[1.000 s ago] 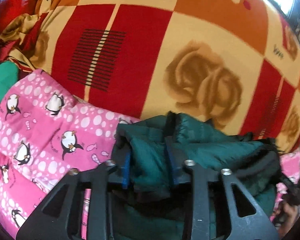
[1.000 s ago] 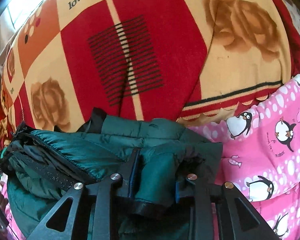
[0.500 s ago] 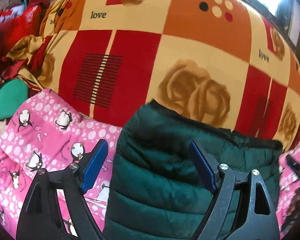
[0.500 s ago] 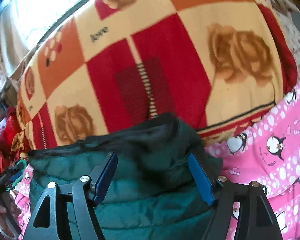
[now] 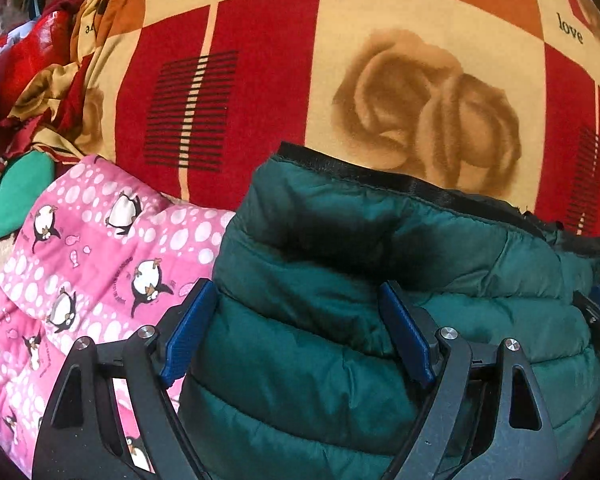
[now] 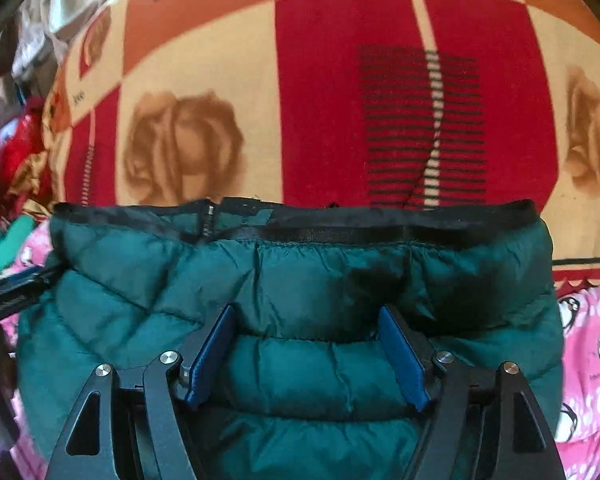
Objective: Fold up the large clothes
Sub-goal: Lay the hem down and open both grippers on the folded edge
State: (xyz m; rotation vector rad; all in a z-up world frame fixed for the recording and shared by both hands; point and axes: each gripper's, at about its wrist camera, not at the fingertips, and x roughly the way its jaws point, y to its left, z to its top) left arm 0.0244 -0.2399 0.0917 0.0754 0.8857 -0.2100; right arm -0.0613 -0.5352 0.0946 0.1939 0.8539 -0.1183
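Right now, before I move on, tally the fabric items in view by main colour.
Dark green: 1, quilted puffer jacket
Pink: 1, penguin-print quilt
Red and cream: 1, rose-print blanket
Light green: 1, cloth
Total: 4

Bright warm daylight, blown-out glare top left of right wrist view, soft dark shadows on green puffer jacket (image 6: 300, 280), heavy fisheye bending, black vignette corners, slight motion blur

green jacket (image 6: 300, 300) lower part cut off, red pile (image 5: 24, 60) partly out of frame
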